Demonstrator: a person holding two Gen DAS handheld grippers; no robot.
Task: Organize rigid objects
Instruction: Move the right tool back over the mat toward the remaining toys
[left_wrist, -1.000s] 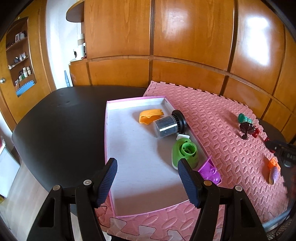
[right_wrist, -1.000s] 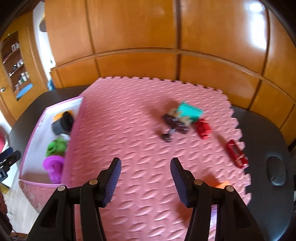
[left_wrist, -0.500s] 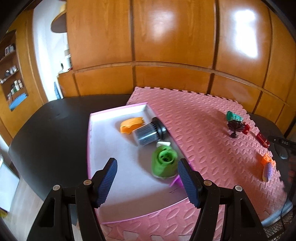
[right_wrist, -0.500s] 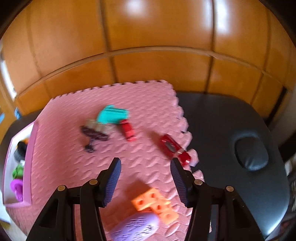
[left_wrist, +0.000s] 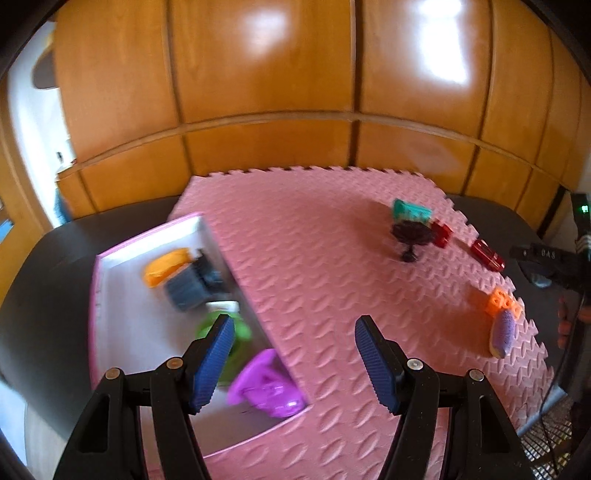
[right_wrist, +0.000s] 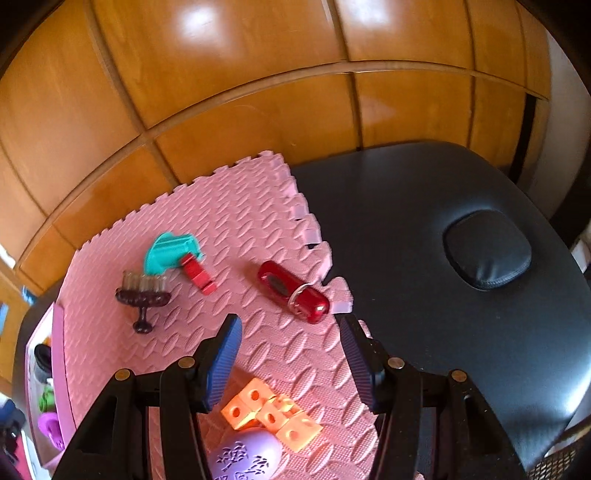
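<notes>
My right gripper (right_wrist: 290, 363) is open and empty above the pink foam mat (right_wrist: 236, 229). Between and just past its fingers lie orange cube blocks (right_wrist: 271, 410) and a purple oval piece (right_wrist: 245, 458); a red capsule-shaped object (right_wrist: 293, 291) lies just ahead near the mat's edge. A small red block (right_wrist: 197, 273), a teal piece (right_wrist: 170, 251) and a dark brush (right_wrist: 144, 293) lie further left. My left gripper (left_wrist: 293, 363) is open and empty, over the mat beside a pink-rimmed white tray (left_wrist: 122, 295) that holds orange, grey, green and purple objects.
The mat lies on a black padded table (right_wrist: 424, 229) with a raised oval pad (right_wrist: 487, 247) at the right. A wooden panelled wall (left_wrist: 295, 92) stands behind. The right gripper's body shows at the right edge of the left wrist view (left_wrist: 546, 266).
My right gripper has swung right and come down toward the orange blocks and red capsule. My left gripper has turned right, from over the tray toward the mat.
</notes>
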